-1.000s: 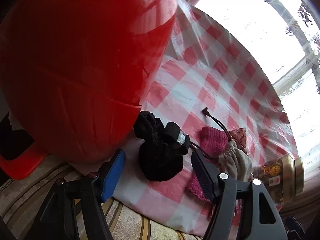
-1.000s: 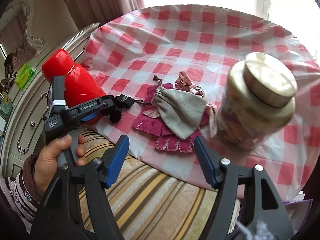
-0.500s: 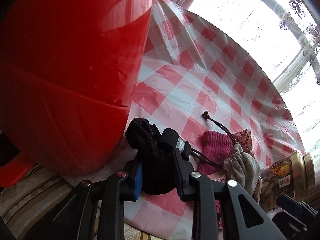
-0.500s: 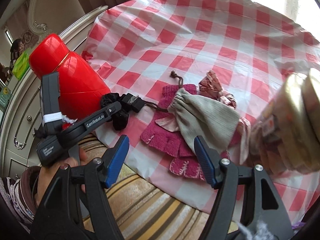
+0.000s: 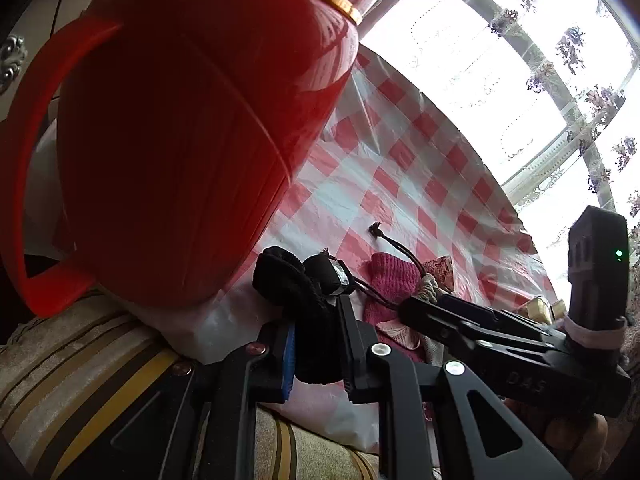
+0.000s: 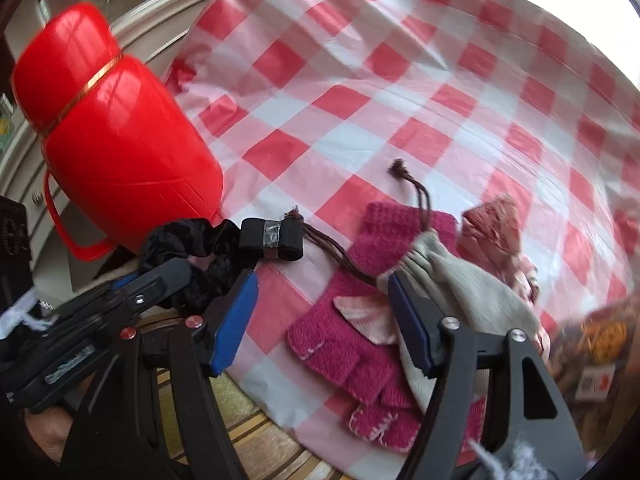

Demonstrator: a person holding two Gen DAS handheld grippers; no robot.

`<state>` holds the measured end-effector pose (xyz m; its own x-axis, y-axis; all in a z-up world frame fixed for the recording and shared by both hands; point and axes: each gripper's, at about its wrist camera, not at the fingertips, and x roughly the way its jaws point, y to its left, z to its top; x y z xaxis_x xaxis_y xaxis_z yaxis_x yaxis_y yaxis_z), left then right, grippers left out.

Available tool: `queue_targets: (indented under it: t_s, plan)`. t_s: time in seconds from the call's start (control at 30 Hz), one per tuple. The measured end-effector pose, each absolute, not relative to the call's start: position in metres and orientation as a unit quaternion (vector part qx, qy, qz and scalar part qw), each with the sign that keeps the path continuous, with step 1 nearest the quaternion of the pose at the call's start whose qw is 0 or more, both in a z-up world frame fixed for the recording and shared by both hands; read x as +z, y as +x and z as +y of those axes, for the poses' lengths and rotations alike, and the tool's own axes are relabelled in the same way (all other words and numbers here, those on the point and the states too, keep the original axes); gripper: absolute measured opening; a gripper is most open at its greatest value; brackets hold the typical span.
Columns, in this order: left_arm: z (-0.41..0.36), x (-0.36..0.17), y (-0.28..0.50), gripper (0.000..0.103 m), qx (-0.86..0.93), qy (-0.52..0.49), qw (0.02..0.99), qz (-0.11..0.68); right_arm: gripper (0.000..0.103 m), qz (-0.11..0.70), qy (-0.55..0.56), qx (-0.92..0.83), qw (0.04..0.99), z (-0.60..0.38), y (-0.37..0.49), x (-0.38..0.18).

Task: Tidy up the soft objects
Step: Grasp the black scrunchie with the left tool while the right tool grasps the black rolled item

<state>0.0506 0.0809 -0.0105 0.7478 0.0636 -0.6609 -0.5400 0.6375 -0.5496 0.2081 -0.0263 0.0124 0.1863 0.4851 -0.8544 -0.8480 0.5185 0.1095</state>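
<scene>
My left gripper [image 5: 318,344] is shut on a black velvet scrunchie [image 5: 294,284] at the table's near edge; it also shows in the right wrist view [image 6: 196,244], beside a black elastic band with grey tape [image 6: 272,238]. My right gripper [image 6: 320,320] is open, its jaws standing over a pink knitted glove [image 6: 360,328] and the mouth of a grey drawstring pouch [image 6: 468,280]. The pouch's brown cord [image 6: 416,196] trails across the cloth. A patterned pink cloth [image 6: 496,220] lies behind the pouch.
A large red plastic thermos jug [image 6: 116,128] stands at the left, close to the scrunchie. A glass jar [image 6: 600,336] stands at the right edge, blurred. The red-and-white checked tablecloth [image 6: 360,80] covers the table. A striped cushion [image 5: 80,360] lies below the edge.
My left gripper closed on the black scrunchie and has lifted and tilted a little. My right gripper moved left and forward over the pink glove and pouch, staying open.
</scene>
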Motion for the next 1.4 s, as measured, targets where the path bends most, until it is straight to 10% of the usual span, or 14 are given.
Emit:
queue_targets:
  t_s: [0.7,0.87,1.4]
  plan:
    - [0.086,-0.019,0.035,0.019,0.173,-0.411,0.84,0.31,0.07,0.482,-0.172,0.466,0.722,0.023,0.213,-0.035]
    - [0.087,-0.021,0.043,0.018,0.171,-0.414,0.837,0.314,0.048,0.475,-0.168,0.481,0.717,0.024,0.209,-0.032]
    - [0.071,0.001,0.042,0.018,0.123,-0.395,0.869,0.272,0.047,0.471,-0.082,0.436,0.763,-0.063,0.207,0.021]
